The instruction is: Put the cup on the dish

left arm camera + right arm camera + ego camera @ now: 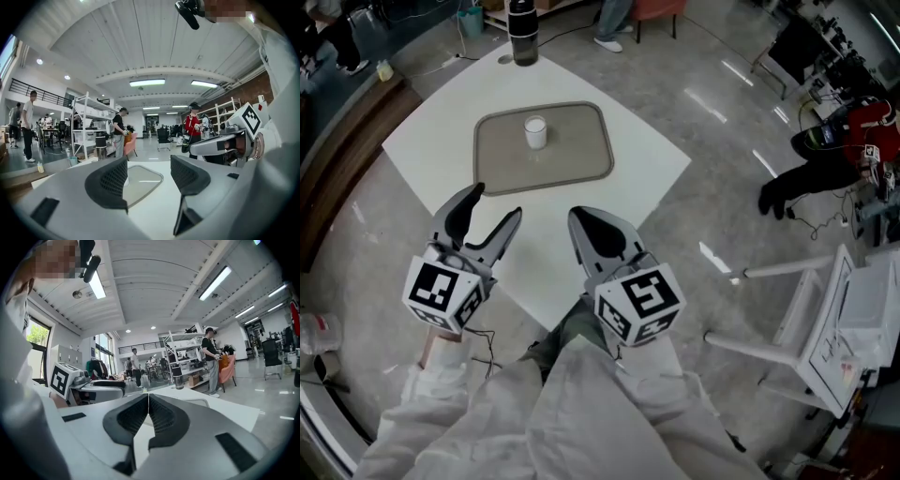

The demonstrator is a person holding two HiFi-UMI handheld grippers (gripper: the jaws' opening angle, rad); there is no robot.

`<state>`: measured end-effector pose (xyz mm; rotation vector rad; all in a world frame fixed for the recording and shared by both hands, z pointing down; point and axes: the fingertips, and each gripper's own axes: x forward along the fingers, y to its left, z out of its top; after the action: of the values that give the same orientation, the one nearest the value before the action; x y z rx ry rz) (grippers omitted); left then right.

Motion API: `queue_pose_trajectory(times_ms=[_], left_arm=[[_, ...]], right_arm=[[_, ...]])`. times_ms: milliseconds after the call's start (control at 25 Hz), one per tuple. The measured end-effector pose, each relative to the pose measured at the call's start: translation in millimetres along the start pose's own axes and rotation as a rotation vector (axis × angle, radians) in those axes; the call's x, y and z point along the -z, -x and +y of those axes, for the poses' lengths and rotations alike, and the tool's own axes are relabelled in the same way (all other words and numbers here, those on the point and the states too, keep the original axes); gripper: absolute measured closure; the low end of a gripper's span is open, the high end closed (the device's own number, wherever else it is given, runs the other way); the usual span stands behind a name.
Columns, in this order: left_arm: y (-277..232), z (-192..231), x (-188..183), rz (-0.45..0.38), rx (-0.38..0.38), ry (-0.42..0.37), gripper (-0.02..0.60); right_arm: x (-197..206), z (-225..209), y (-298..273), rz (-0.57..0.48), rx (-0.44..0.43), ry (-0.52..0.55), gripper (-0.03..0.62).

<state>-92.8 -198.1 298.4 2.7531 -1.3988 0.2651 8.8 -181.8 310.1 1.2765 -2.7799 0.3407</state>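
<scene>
- Nearest us, at the head view's bottom edge, our white sleeves (pixel 581 412) are cut off by the frame.
- Over the near corner of the table (pixel 647 159), our left gripper (pixel 497 202) hovers with its fingers spread apart and nothing between them. Its own view (pixel 149 176) shows only the table and the dish (pixel 143 180) through the gap.
- Just beside it, our right gripper (pixel 581 217) has its fingers pressed together on nothing, as its own view (pixel 148 401) confirms.
- The table is white and square, set cornerwise to us.
- On its middle lies the dish (pixel 581 122), a flat grey-beige rounded rectangle whose long axis runs left to right.
- On the dish stands the cup (pixel 535 132), white and upright, with its axis vertical and its mouth facing up. It sits near the dish's middle, a little toward the far edge and well apart from both grippers.
- We cannot make out the cup in the left gripper view, where a finger pad covers that part of the dish.
- At the table's far corner stands a dark bottle (pixel 523 33), its top cut off by the frame.
- Off to the right, on the floor, a white chair (pixel 825 309) is partly out of view.
</scene>
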Motion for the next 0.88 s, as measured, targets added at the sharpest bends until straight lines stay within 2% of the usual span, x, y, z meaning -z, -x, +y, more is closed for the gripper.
queue_pose_trajectory(times_ms=[160,440,880], left_arm=[[21.0,-17.2,8.4,0.009,0.013,0.005,0.301],[44.4,-54.5,19.0,0.036,0.090,0.022,0.331],[58.7,-72.3,20.9,0.030,0.025,0.069,0.496]], right_arm=[[-0.5,19.8,15.7,0.005,0.003,0.028,0.580],[-1.5,47.7,30.2,0.017,-0.014,0.074,0.581],[9.6,66.3,38.4,0.053,-0.080,0.080,0.582]])
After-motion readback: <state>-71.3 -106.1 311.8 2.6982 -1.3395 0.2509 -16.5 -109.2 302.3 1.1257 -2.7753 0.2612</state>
